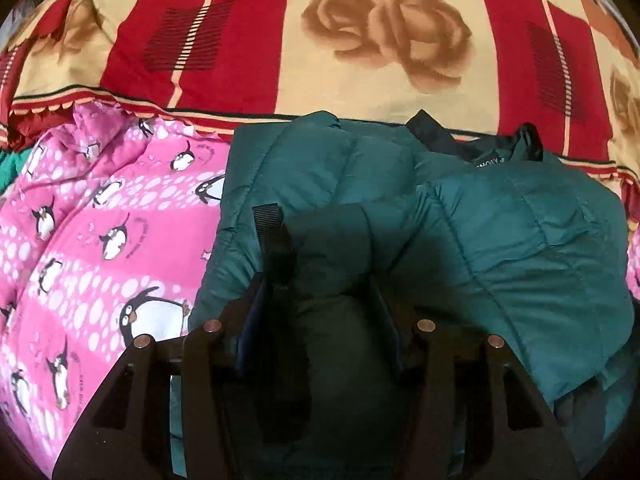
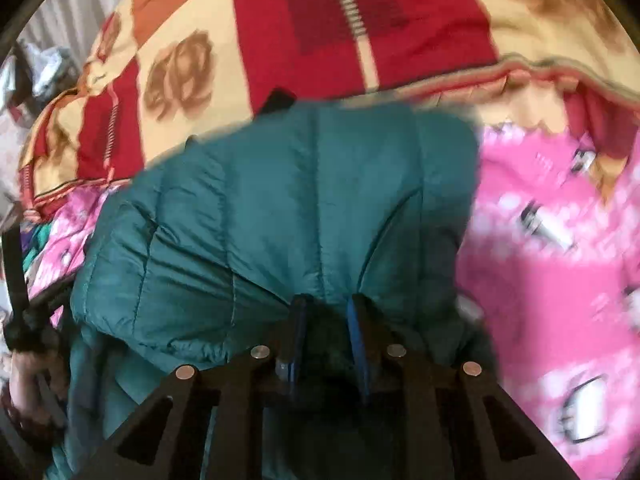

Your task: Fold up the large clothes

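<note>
while both hold: left gripper (image 1: pixel 316 248) and right gripper (image 2: pixel 326 300) each pinch the teal puffer jacket (image 1: pixel 500 220)
axis: collar at 12 o'clock, jacket running 12 to 6
nearer: neither, both touching it

Green puffer jacket (image 1: pixel 500 216) bulks up across the middle of the bed, its padded folds pressed right against both sets of tongs; no gap there. Pink penguin quilt (image 1: pixel 100 220) lies low and open to the jacket's left in the left wrist view, passable. Red-and-cream rose blanket (image 1: pixel 360 48) beyond the collar is flat, unobstructed.
</note>
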### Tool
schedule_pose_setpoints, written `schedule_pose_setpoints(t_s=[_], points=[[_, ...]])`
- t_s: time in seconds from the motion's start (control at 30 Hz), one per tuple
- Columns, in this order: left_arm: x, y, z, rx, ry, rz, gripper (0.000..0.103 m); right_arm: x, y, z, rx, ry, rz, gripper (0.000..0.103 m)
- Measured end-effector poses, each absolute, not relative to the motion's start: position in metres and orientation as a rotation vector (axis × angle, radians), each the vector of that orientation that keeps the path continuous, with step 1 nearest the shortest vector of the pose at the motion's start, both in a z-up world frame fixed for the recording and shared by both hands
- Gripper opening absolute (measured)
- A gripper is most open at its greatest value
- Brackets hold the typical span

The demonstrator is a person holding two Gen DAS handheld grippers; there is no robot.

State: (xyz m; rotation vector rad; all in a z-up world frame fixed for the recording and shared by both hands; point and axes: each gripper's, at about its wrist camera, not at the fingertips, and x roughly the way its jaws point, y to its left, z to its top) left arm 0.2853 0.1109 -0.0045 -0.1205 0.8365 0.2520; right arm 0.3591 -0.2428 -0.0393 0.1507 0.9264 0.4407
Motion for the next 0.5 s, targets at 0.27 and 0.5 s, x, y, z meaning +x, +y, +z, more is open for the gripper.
schedule_pose_setpoints(t_s=[0.27, 0.5], points=[[0.277, 0.119, 0.051, -0.210, 0.675, 0.263, 0.050, 0.369, -0.268, 0.029, 0.212, 0.760, 0.410, 0.020], [0.323, 0.114, 0.007, -0.133, 0.827, 0.269, 0.053, 0.433, -0.250, 0.016, 0.240, 0.788, 0.281, 0.020]])
